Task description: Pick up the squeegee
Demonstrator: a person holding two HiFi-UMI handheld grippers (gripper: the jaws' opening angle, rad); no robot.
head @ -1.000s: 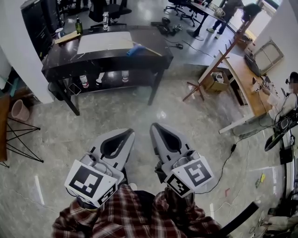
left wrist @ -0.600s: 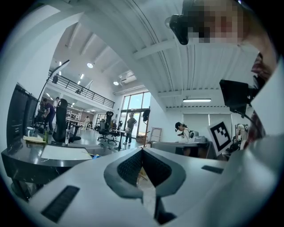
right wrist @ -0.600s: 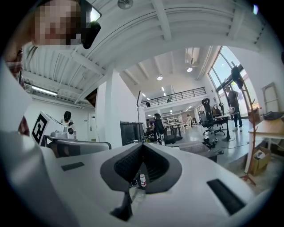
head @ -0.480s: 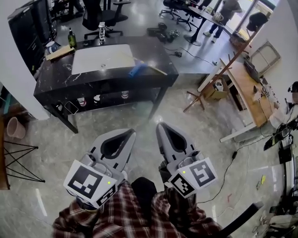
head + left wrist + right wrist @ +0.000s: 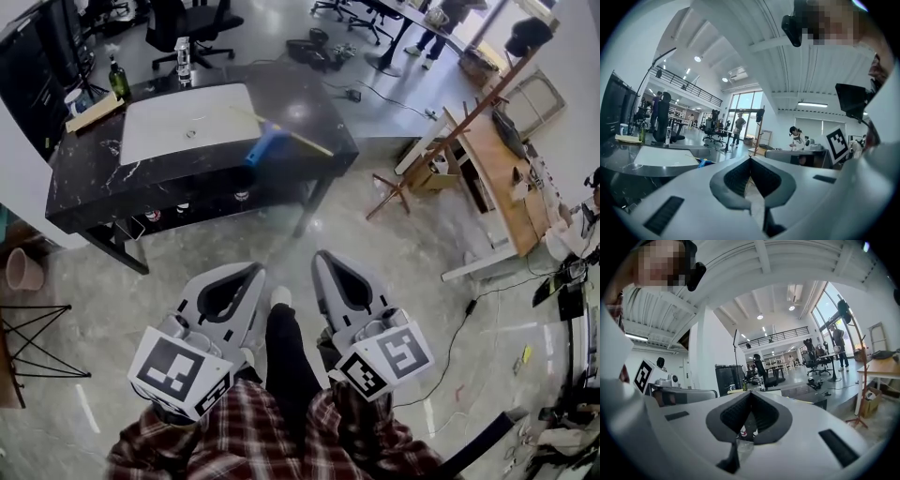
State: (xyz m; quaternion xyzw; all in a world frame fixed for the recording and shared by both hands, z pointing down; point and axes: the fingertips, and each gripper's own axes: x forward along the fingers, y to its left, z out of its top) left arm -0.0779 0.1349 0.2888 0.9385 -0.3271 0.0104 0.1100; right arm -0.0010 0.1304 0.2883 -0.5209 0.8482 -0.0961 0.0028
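The squeegee [image 5: 259,147] has a blue head and a long pale handle. It lies on the black marble table [image 5: 89,192], by the right edge of a white board [image 5: 183,122]. In the left gripper view its blue head [image 5: 704,162] shows just over the table top. My left gripper [image 5: 258,270] and right gripper [image 5: 322,256] are held side by side over the floor, well short of the table, pointing level towards it. Both are shut and empty, with jaws meeting at the tips in the left gripper view [image 5: 750,158] and the right gripper view [image 5: 750,393].
Bottles [image 5: 117,77] stand at the table's far left, and more sit on its lower shelf. A slanted wooden stand [image 5: 441,131] and a wooden desk [image 5: 502,159] are to the right. A black wire stool [image 5: 37,337] is at the left. My leg and shoe [image 5: 279,300] are between the grippers.
Both grippers have moved forward together towards the table, which now lies nearer and larger. A leg has stepped forward between them. The jaws stayed shut.
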